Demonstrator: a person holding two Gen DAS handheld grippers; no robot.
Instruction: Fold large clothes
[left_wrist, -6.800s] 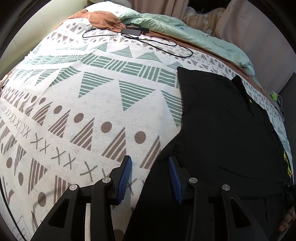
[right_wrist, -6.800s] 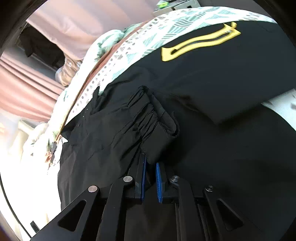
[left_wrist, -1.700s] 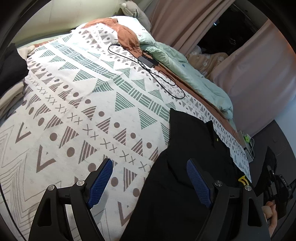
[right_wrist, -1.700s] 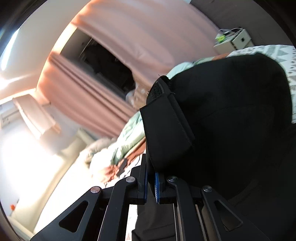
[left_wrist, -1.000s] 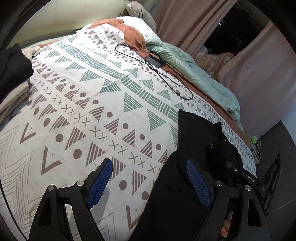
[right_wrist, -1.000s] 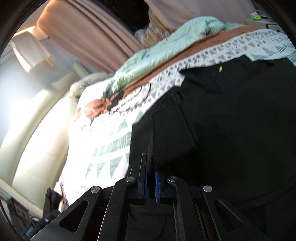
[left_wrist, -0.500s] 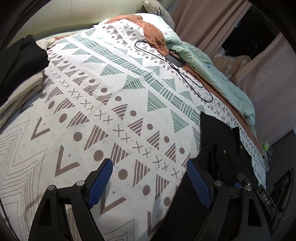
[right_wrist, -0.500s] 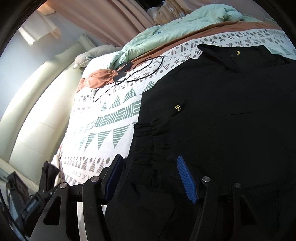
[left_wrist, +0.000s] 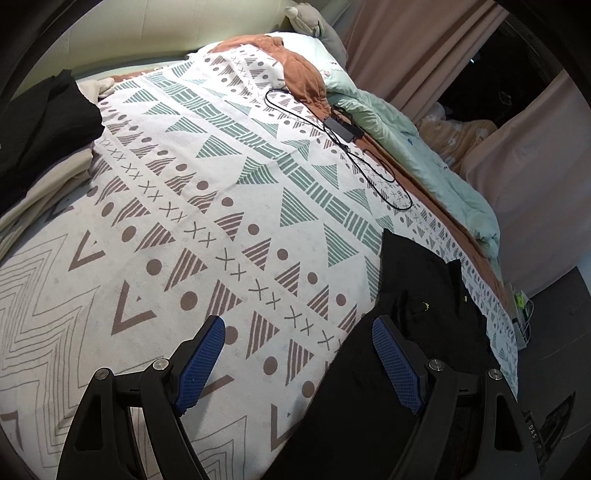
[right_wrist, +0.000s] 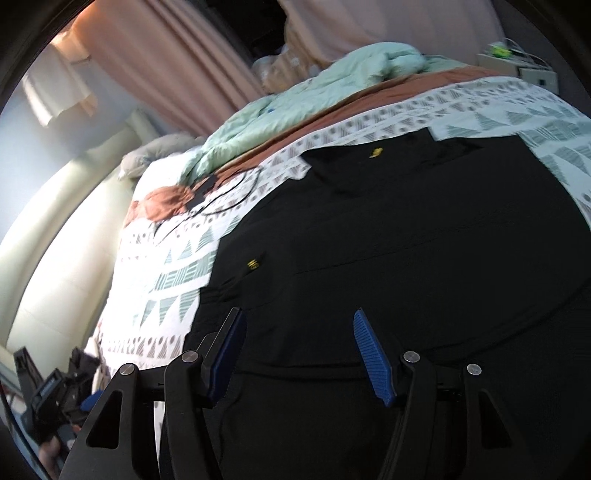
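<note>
A large black garment (right_wrist: 406, 251) with small yellow marks lies spread on the patterned bedspread (right_wrist: 173, 266); a sleeve is folded across its body. In the left wrist view the black garment (left_wrist: 417, 306) occupies the lower right of the bed. My right gripper (right_wrist: 295, 328) hovers open just above the garment's near part, nothing between its blue pads. My left gripper (left_wrist: 295, 332) is open over the bedspread (left_wrist: 221, 206), its right finger above the garment's left edge.
A black cable with a power brick (left_wrist: 343, 129) lies on the far side of the bed. A mint duvet (left_wrist: 436, 162) and brown blanket run along the far edge. A dark and beige clothes pile (left_wrist: 40, 125) sits at the left. Pink curtains (right_wrist: 177, 62) hang behind.
My right gripper carried the sleeve across the garment, lowered it and opened, letting it go. My left gripper stayed open and shifted its view leftward over the bed.
</note>
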